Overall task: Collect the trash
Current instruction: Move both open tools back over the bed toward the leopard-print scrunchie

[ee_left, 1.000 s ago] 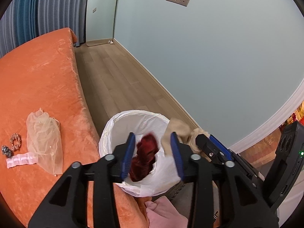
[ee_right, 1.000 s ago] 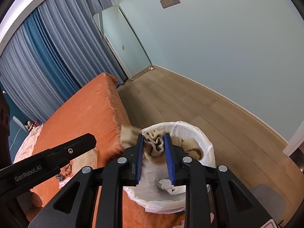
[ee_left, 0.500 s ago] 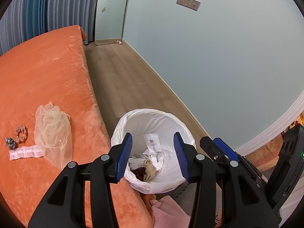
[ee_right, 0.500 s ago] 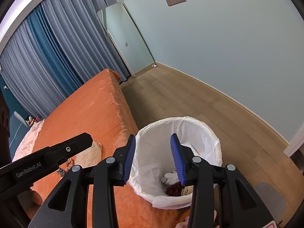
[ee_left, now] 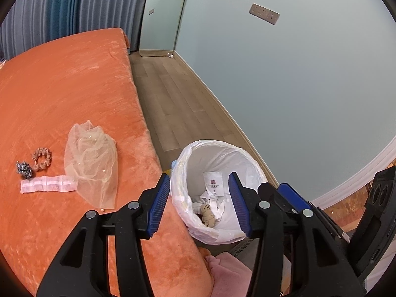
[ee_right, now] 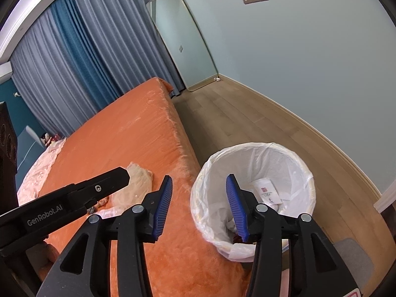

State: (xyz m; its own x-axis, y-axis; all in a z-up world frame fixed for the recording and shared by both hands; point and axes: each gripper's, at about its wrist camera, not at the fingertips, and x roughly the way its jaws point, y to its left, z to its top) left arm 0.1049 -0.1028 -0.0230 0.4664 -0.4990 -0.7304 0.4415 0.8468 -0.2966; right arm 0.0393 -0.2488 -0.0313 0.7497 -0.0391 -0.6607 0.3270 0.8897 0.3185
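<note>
Down my left tongs (ee_left: pixel 199 204), jaws widening with nothing gripped, I see the white-lined bin (ee_left: pixel 237 151) against the bed's (ee_left: pixel 74 94) side edge, a beige knot (ee_left: pixel 208 216) and paper tag (ee_left: pixel 214 184) inside. Only this view shows sheer netting (ee_left: pixel 91 163), two scrunchies (ee_left: pixel 42 158) and a quilted strip (ee_left: pixel 48 184) on the plush orange cover. Through my right tongs (ee_right: pixel 199 205), also widening and empty, the left tongs' arm hides those; bin contents are half hidden.
</note>
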